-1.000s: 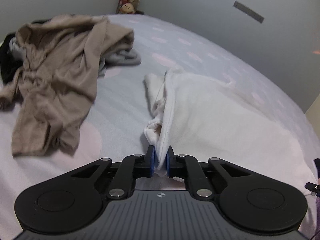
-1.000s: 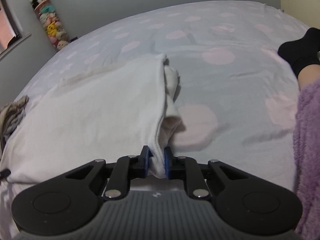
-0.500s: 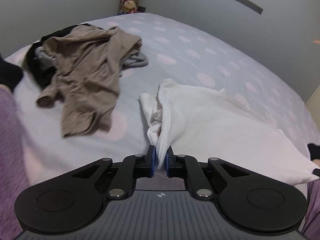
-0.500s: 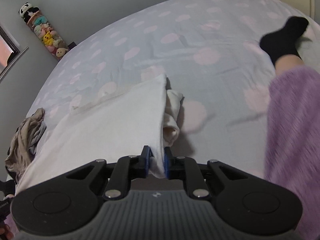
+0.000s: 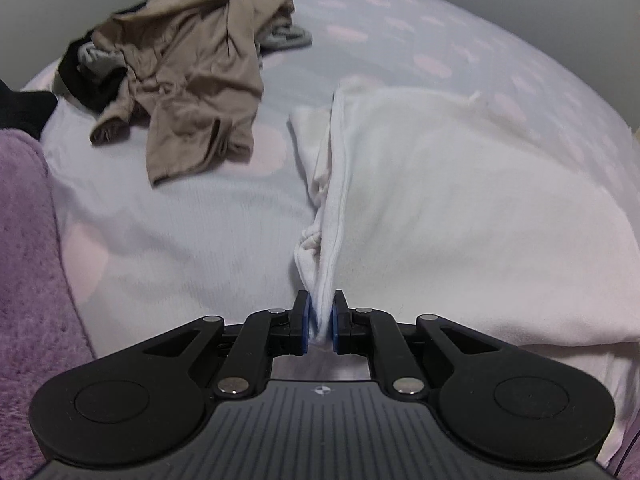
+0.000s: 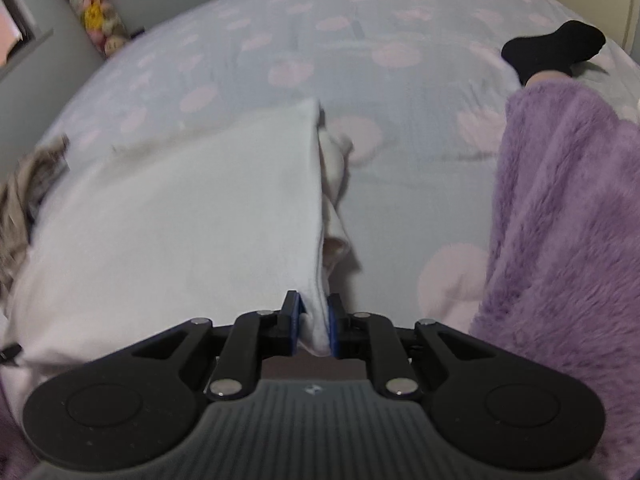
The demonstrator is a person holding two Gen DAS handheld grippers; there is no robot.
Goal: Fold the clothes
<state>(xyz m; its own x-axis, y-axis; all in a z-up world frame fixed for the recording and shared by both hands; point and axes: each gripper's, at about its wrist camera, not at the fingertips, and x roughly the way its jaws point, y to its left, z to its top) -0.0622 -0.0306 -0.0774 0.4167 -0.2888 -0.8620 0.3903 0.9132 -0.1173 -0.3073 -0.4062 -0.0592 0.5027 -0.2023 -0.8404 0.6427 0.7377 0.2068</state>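
Both tools are clamped on our white cotton garment: the left tool pinches one folded edge, the right tool another. Ahead of them lies the lavender bed sheet with pink dots, the garment draped across it. Beyond and left of the left tool sits a crumpled tan shirt.
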